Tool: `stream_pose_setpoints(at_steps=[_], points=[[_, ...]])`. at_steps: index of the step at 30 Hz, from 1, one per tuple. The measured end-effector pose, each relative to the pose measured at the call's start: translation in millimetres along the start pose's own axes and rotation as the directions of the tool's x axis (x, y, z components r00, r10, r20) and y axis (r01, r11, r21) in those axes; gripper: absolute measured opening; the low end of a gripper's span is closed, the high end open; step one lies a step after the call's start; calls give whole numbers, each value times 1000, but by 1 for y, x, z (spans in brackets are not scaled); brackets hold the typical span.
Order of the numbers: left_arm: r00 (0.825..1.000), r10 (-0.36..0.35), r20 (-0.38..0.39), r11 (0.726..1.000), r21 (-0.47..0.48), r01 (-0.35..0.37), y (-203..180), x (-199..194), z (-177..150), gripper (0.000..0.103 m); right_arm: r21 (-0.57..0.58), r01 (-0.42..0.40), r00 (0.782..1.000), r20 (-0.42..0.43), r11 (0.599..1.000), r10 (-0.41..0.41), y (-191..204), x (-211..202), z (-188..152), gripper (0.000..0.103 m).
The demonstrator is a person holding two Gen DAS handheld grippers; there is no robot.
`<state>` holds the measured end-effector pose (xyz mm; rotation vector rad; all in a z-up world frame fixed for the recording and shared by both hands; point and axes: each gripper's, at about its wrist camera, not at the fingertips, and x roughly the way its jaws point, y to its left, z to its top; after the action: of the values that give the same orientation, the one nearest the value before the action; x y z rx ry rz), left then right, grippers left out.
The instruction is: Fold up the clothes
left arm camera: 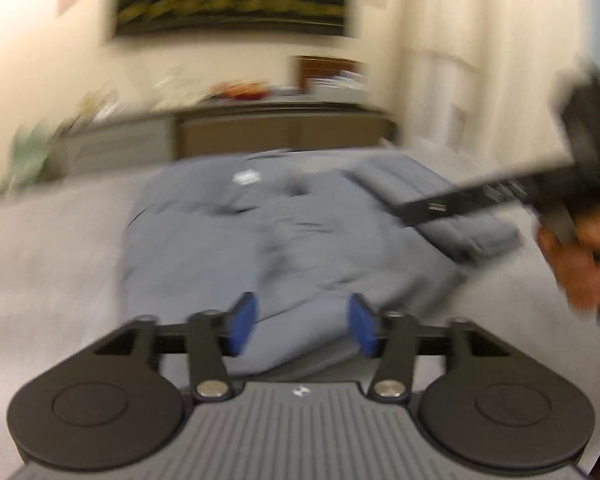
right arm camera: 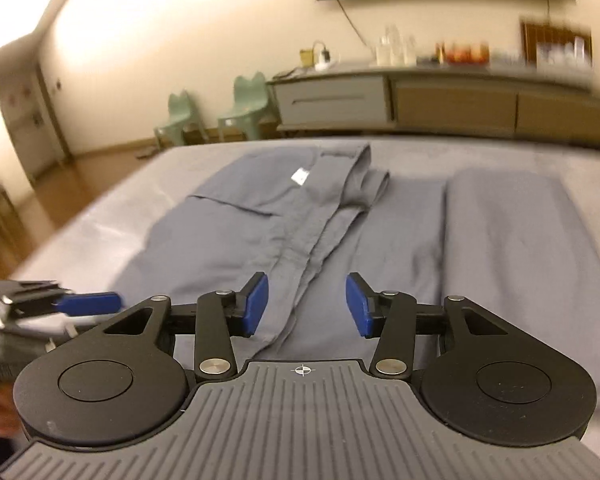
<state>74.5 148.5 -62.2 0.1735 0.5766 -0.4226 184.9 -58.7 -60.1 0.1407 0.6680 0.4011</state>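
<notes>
A grey-blue shirt (right arm camera: 260, 216) lies on the bed with one side folded over its middle. A white label (right arm camera: 300, 176) shows near its collar. My right gripper (right arm camera: 307, 304) hovers open over the shirt's near hem, and the folded edge runs under the gap without touching the pads. The left wrist view is blurred. There my left gripper (left arm camera: 303, 326) is open above the same shirt (left arm camera: 228, 240), its pads pressing on nothing. One of the left gripper's blue fingers (right arm camera: 90, 304) shows at the left edge of the right wrist view. A hand (left arm camera: 572, 264) holds the right gripper's handle.
The grey bed sheet (right arm camera: 100, 220) spreads around the shirt. A folded grey bundle (right arm camera: 520, 240) lies to the shirt's right. Beyond the bed stand a long low cabinet (right arm camera: 440, 100) with small items on top and two pale green chairs (right arm camera: 240, 108).
</notes>
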Motion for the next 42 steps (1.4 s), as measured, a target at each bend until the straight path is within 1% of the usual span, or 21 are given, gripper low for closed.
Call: stream_pose_setpoints(at_steps=[2,3,4,5,7,10,15,17,18,19,21,22,24,27,31,34,35,37,38,39,42], points=[[1000,17,-13,984,179,-15,-27,12,4,58,32,-52,996,-65,998,54,-8,3,-6,48],[1000,15,-21,975,220,-10,-34,20,6,57,34,-53,995,-86,998,56,-8,6,-9,48],[999,13,-32,969,248,-5,-39,30,7,51,36,-55,993,-106,998,58,-9,8,-13,48],[999,29,-38,967,256,-19,-39,39,9,40,38,-54,991,-119,998,58,-10,11,-16,48],[997,64,-49,969,244,-50,-36,55,13,26,38,-49,991,-121,998,53,-11,13,-23,48],[995,100,-17,979,180,-96,-26,56,20,18,-7,-51,993,-111,999,50,-10,10,-21,48],[993,106,45,991,83,-109,-20,38,29,16,-78,-98,987,-132,992,88,-1,25,-23,48],[992,82,95,992,88,-91,-24,27,30,15,-112,-75,991,-117,991,62,6,38,-24,44],[994,62,93,991,111,-73,-27,25,29,15,-118,-51,993,-110,992,37,6,45,-23,43],[995,42,88,989,134,-54,-30,23,27,15,-108,-16,994,-110,994,4,3,52,-23,44],[999,50,6,979,198,-50,-34,39,17,14,-91,39,993,-106,995,-48,-2,65,-22,44],[998,51,-24,977,211,-45,-34,46,11,14,-96,38,994,-101,995,-48,-4,67,-23,42],[997,46,-61,979,201,-33,-34,52,6,14,-108,33,992,-116,994,-45,-4,66,-21,43],[997,41,-67,983,181,-28,-38,47,9,16,-57,30,991,-128,998,-37,-11,50,-15,45],[1000,-19,-2,996,87,19,-36,31,21,27,27,42,997,-60,999,-41,-28,19,-8,45],[995,-19,-93,999,36,23,-37,53,13,28,58,43,995,-87,997,-38,-36,23,-17,46],[991,-2,-130,998,62,11,-41,62,6,29,59,51,993,-108,997,-45,-38,28,-22,46],[992,13,-128,996,86,-2,-45,62,5,29,63,59,990,-135,996,-50,-45,32,-29,43],[991,6,-130,998,69,3,-44,57,10,29,84,53,991,-129,995,-42,-51,25,-27,41],[991,-2,-133,999,49,8,-42,51,15,29,111,51,993,-112,992,-38,-57,15,-23,43],[995,-20,-101,1000,5,21,-44,27,37,30,180,71,997,-4,981,-72,-84,-30,-12,66]])
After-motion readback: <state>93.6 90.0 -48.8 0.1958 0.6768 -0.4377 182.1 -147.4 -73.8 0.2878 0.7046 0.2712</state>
